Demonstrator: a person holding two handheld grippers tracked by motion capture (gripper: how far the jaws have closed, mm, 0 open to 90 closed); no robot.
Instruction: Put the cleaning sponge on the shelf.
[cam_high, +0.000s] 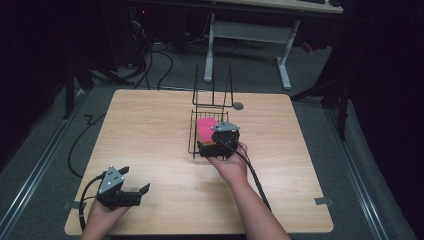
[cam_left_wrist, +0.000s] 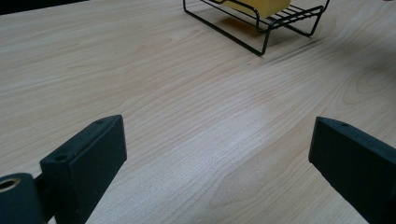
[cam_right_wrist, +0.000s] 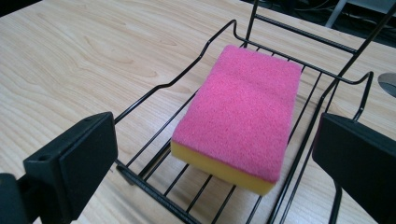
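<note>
A pink-topped yellow sponge (cam_right_wrist: 243, 114) lies flat inside a black wire rack (cam_right_wrist: 187, 79) near the middle of the wooden table (cam_high: 150, 135). In the high view the sponge (cam_high: 205, 125) shows pink just beyond my right gripper (cam_high: 216, 149), which hovers at the rack's (cam_high: 192, 134) near end. The right jaws stand wide apart with nothing between them; the right gripper (cam_right_wrist: 212, 161) looks down on the sponge. My left gripper (cam_high: 136, 181) rests low at the table's front left corner, open and empty. The left gripper (cam_left_wrist: 217, 154) looks across bare wood toward the rack (cam_left_wrist: 261, 28).
A small grey disc (cam_high: 238, 106) lies on the table just right of the rack's tall back wires (cam_high: 214, 90). Beyond the table stand a white desk frame (cam_high: 250, 35) and floor cables (cam_high: 160, 60). Cables trail from both grippers toward the front edge.
</note>
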